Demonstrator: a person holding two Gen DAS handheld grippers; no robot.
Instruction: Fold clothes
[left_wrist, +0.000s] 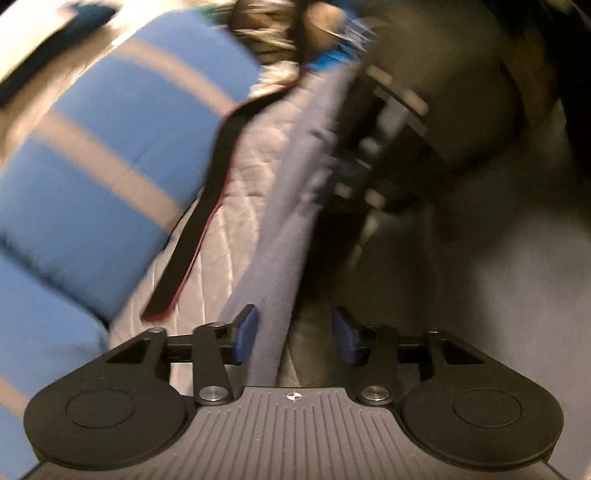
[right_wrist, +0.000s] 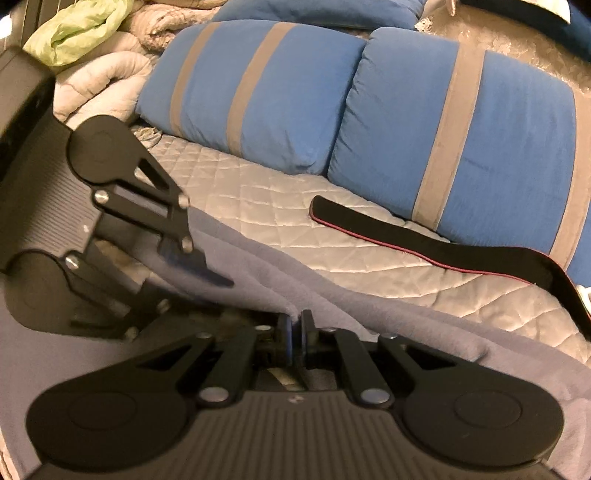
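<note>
Looking along the left gripper (left_wrist: 293, 332), its jaws stand apart, the grey-blue garment (left_wrist: 266, 229) slack between them on the quilted bed (left_wrist: 229, 206); it could slip free. In the right view, the right gripper (right_wrist: 295, 339) pinches the garment's edge (right_wrist: 306, 295); tugging might undo the fold.

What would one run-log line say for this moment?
task: fold clothes | left gripper: open, grey-blue garment between pads | right gripper: shut on garment edge | surface: quilted bed cover

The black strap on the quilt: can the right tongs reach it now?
Probably not at once: the right tongs are shut on the grey-blue garment. The black strap lies uncovered on the quilt.
</note>
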